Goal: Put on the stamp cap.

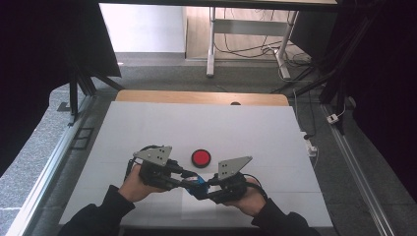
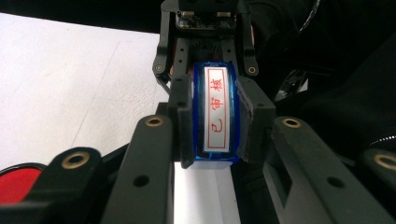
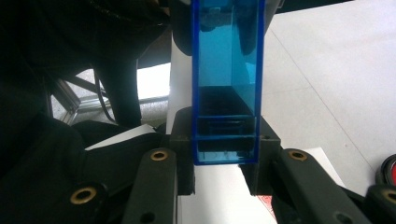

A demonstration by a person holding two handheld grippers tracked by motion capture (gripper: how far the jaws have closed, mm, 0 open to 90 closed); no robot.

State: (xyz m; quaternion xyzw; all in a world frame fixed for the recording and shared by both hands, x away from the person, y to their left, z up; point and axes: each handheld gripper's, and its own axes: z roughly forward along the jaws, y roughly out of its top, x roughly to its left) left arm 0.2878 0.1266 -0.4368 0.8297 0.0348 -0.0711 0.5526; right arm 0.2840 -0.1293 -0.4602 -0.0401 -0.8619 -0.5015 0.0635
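gripping one blue stamp point(image 2: 216, 114) between left gripper point(image 2: 216, 123) and right gripper point(image 3: 225, 149).

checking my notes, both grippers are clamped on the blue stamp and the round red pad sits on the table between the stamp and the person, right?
Not quite. Both the left gripper and the right gripper do clamp the blue stamp, but the round red pad lies beyond the stamp, on the far side from the person. The high view shows it.

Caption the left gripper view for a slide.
Left gripper clamps a blue stamp with red characters on its white label.
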